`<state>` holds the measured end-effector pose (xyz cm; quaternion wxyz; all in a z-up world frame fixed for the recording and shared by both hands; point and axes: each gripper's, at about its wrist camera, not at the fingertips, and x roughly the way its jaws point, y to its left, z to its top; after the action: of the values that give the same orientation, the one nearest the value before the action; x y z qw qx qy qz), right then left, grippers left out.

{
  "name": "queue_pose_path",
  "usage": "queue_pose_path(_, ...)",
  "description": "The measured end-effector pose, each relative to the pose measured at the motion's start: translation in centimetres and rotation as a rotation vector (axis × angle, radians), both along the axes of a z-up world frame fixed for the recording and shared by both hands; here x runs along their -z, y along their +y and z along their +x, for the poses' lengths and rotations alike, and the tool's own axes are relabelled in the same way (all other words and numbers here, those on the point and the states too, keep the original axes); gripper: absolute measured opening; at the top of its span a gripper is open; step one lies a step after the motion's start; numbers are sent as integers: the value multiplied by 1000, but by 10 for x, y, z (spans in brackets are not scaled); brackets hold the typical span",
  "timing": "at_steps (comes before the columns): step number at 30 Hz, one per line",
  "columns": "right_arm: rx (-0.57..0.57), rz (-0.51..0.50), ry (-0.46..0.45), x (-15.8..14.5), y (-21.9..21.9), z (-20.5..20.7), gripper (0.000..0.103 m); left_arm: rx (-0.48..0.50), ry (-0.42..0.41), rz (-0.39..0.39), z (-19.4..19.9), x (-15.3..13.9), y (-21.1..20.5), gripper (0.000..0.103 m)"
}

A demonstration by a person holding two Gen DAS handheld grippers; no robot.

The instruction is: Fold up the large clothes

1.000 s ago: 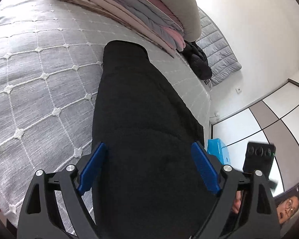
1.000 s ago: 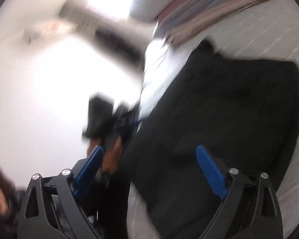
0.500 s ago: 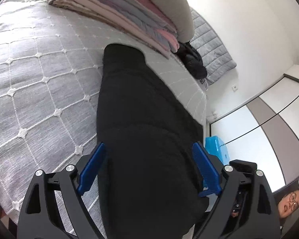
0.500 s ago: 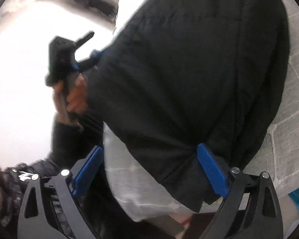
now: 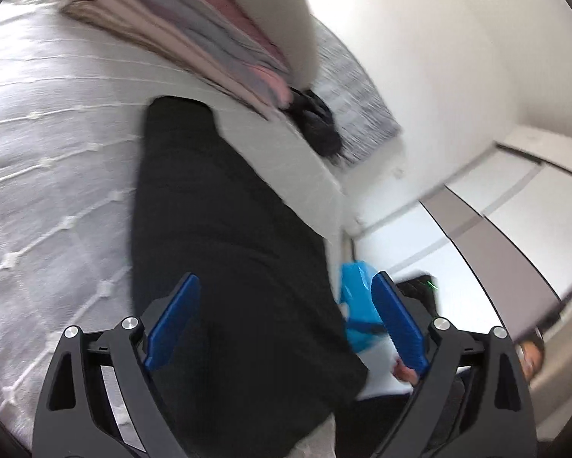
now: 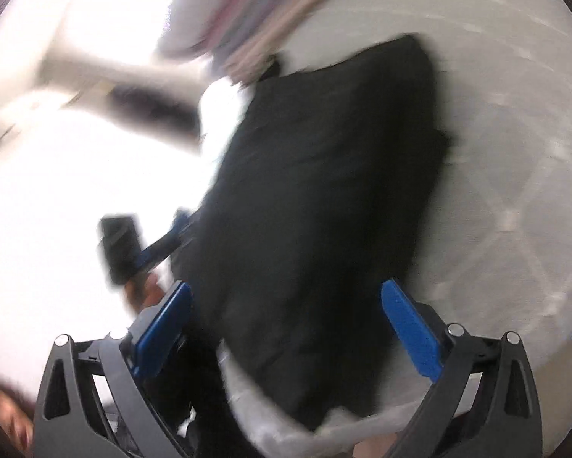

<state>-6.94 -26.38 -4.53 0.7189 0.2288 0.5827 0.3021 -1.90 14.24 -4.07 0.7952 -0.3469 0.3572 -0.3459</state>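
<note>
Fingers on both our grippers, left (image 5: 284,322) and right (image 6: 297,330), are spread wide and empty over the near end of the black garment (image 5: 217,229), which runs lengthwise away across the bed (image 5: 49,191), left probably closer given the blur.

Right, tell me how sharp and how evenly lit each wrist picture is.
Left wrist view: moderate motion blur; the black garment and the quilted bed cover are readable, the folded pile is smeared, and fisheye bends the wardrobe lines. Right wrist view: heavy motion blur throughout, the left half blown out white; only the right claw is crisp.
</note>
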Motion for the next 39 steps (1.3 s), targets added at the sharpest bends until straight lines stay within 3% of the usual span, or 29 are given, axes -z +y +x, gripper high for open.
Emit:
queue_pose_path(6, 29, -5, 99, 35, 0, 12, 96, 201, -122, 112, -24, -15, -39, 88)
queue_pose_path(9, 15, 12, 147, 52, 8, 17, 96, 281, -120, 215, -32, -9, -59, 88)
queue_pose_path(12, -22, 64, 198, 73, 24, 19, 96, 309, -160, 333, -41, -7, -70, 90)
queue_pose_path(14, -40, 41, 217, 80, 34, 22, 96, 322, -181, 372, -47, -8, -74, 90)
queue_pose_path(19, -55, 23, 202, 81, 40, 26, 96, 342, -233, 504, -62, -10, -89, 91)
queue_pose_path(22, -52, 48, 200, 81, 37, 28, 96, 333, -284, 597, -72, -15, -98, 91)
queue_pose_path(24, -14, 82, 173, 78, 30, 34, 96, 321, -306, 619, -76, -19, -99, 91)
queue_pose_path(26, 36, 128, 155, 74, 22, 42, 96, 294, -320, 555, -77, -28, -90, 91)
queue_pose_path(29, 80, 179, 164, 80, 16, 52, 96, 163, -292, 422, -62, -42, -54, 91)
queue_pose_path(30, 90, 179, 175, 83, 16, 55, 96, 112, -244, 379, -49, -41, -40, 91)
queue_pose_path(33, 87, 200, 171, 85, 22, 62, 96, -16, 25, 257, 5, -10, 5, 91)
queue_pose_path(34, 89, 209, 175, 86, 23, 64, 96, -10, 152, 185, 26, 11, 19, 91)
queue_pose_path(36, 65, 221, 174, 87, 26, 65, 97, 22, 287, 84, 49, 41, 30, 91)
queue_pose_path(39, -1, 149, 165, 87, 39, 65, 97, 78, 374, 23, 68, 68, 29, 91)
